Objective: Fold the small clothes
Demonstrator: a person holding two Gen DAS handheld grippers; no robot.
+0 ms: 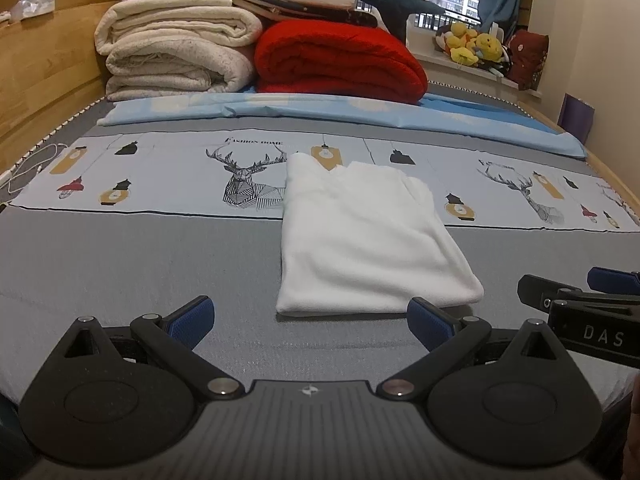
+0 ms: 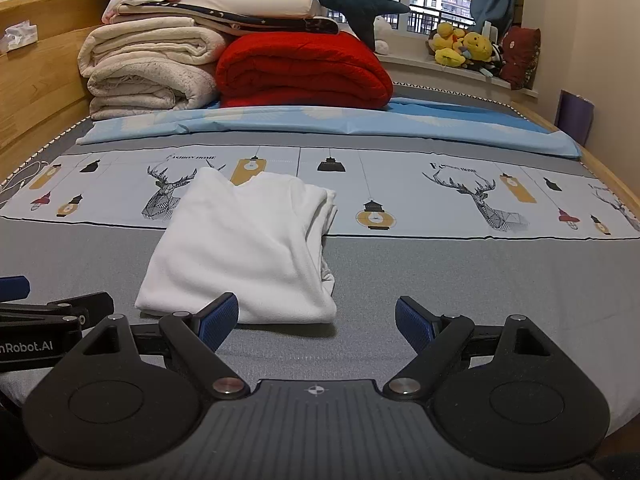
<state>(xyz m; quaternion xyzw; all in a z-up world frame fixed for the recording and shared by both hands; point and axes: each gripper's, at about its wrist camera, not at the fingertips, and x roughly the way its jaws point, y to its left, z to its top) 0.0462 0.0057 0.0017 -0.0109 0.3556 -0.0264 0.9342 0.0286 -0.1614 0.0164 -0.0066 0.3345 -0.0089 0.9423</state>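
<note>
A small white garment lies folded into a narrow stack on the grey bed cover, its far end reaching onto the deer-print strip. In the right wrist view the white garment sits left of centre, its layered edges showing on the right side. My left gripper is open just short of the garment's near edge, nothing between its blue pads. My right gripper is open too, its left pad close to the garment's near right corner. Each gripper shows in the other's view, left gripper and right gripper.
Folded cream blankets and a red quilt are stacked at the bed's far end on a blue sheet. A wooden bed frame runs along the left. Plush toys sit on the windowsill.
</note>
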